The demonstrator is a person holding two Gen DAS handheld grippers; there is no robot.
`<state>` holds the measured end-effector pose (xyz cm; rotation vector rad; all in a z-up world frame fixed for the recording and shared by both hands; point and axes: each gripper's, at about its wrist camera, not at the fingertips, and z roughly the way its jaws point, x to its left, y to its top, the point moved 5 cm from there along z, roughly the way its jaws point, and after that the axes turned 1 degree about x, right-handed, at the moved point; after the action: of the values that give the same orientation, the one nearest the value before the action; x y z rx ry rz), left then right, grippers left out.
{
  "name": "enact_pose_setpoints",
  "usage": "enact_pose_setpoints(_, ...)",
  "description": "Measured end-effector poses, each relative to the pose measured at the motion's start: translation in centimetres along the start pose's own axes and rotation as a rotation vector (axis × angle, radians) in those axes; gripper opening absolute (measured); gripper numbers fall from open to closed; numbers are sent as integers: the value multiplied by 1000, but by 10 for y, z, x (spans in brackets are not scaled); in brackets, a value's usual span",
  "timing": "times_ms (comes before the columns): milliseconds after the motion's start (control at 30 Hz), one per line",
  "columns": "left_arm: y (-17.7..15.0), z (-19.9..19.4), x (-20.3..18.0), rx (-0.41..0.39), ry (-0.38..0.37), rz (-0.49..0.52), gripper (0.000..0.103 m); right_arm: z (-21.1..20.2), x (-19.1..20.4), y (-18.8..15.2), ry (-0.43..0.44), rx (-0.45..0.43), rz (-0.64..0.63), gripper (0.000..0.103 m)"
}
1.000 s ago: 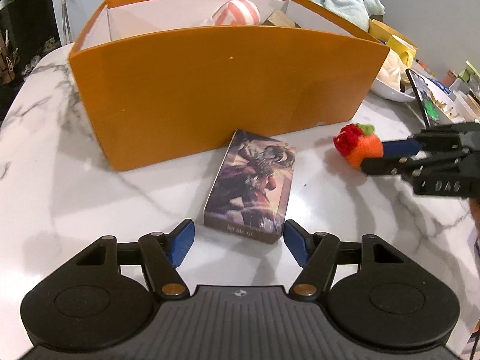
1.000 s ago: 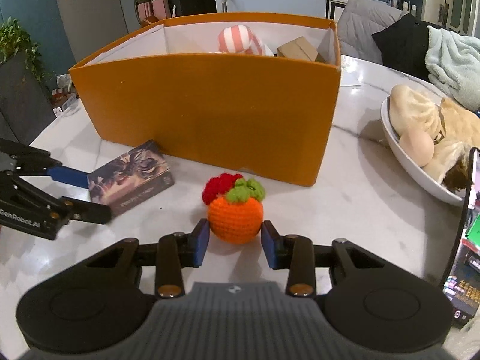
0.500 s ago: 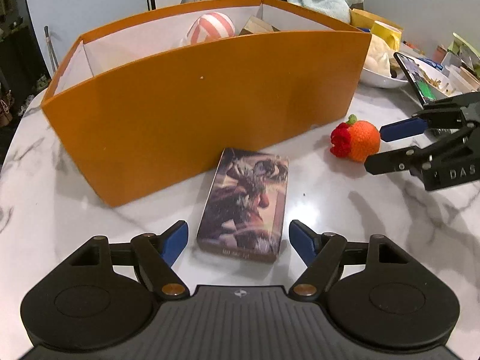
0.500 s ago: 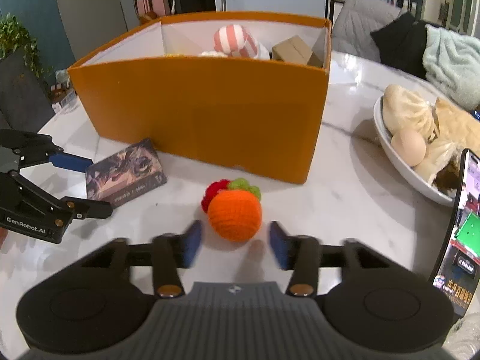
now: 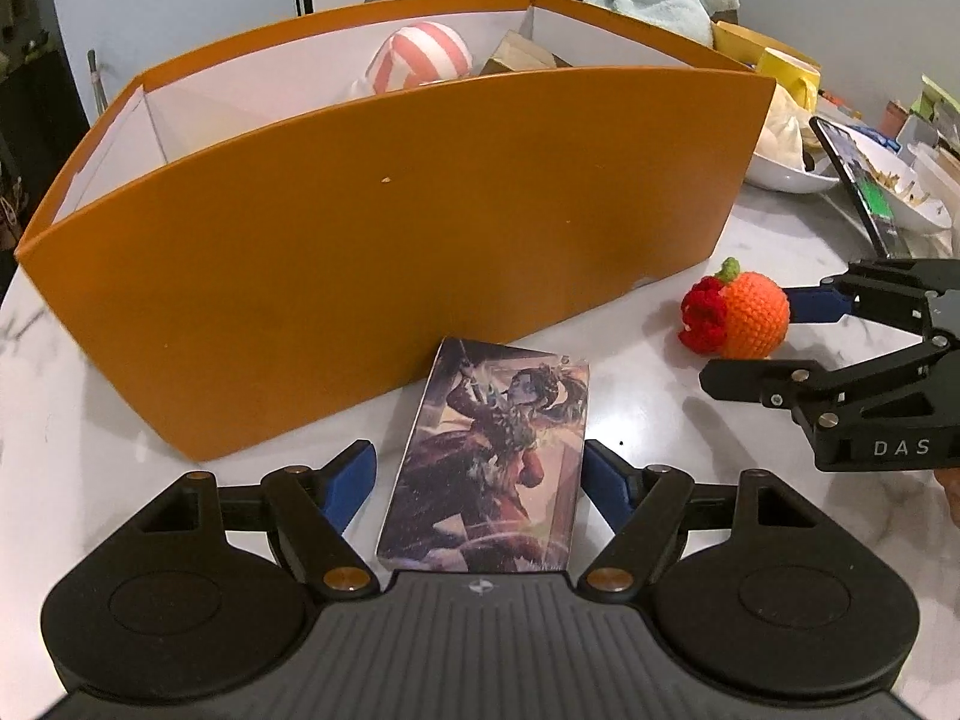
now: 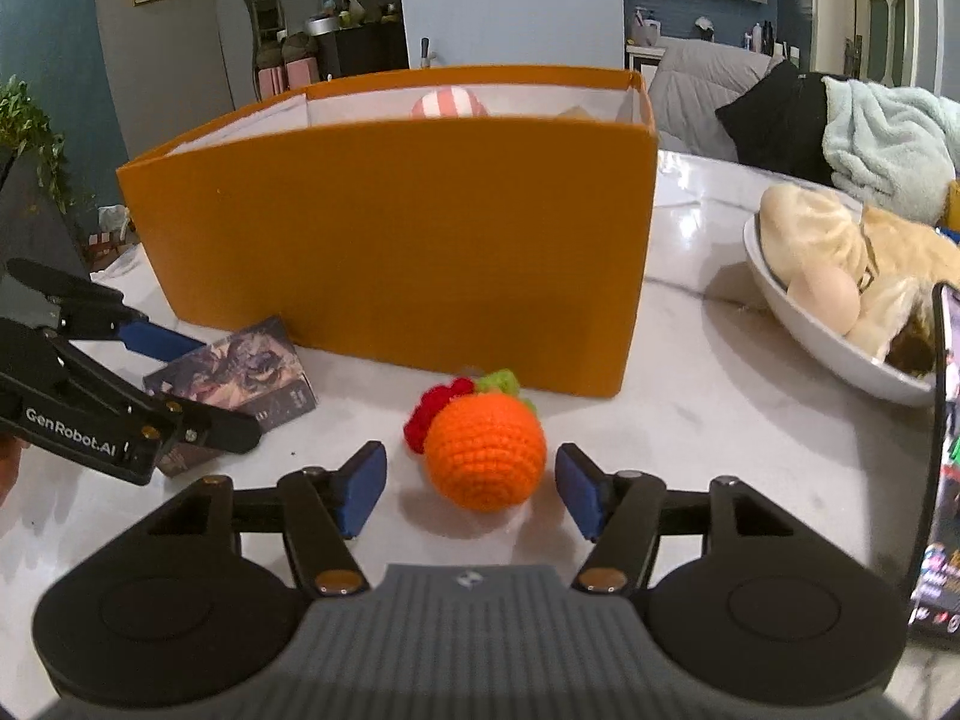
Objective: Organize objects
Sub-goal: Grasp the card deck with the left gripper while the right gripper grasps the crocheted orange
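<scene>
A flat card box with fantasy art lies on the white marble table in front of a big orange storage box. My left gripper is open, its blue pads on either side of the card box with small gaps. A crocheted orange fruit with red and green trim lies near the storage box's right corner. My right gripper is open around it, pads apart from it. The fruit and right gripper also show in the left wrist view; the card box and left gripper show in the right wrist view.
The storage box holds a pink-striped ball and a small cardboard box. A white bowl of food and a propped phone stand on the right. More clutter sits at the far right.
Both grippers moved forward and lower: the card box now sits between the left pads and the fruit between the right pads. The right gripper opened wider than a second ago.
</scene>
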<state>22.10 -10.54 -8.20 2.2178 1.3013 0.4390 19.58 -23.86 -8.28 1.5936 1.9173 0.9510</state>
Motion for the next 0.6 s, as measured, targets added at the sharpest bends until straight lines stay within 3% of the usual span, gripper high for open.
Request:
enact_pose_setpoints(67, 0, 1, -1, -6, 3, 5, 88, 1, 1, 0, -2, -4, -9, 63)
enact_pose_setpoints(167, 1, 1, -2, -12, 2, 3, 88, 2, 1, 0, 5, -7, -7, 52)
enact_pose_setpoints(333, 2, 1, -1, -15, 1, 2, 85, 2, -3, 3, 10, 3, 12, 43)
enact_pose_setpoints(500, 2, -1, -1, -19, -28, 19, 74, 2, -4, 4, 9, 14, 23, 43)
enact_pose_setpoints(600, 2, -2, -2, -15, -38, 17, 72, 2, -3, 3, 6, 18, 20, 43)
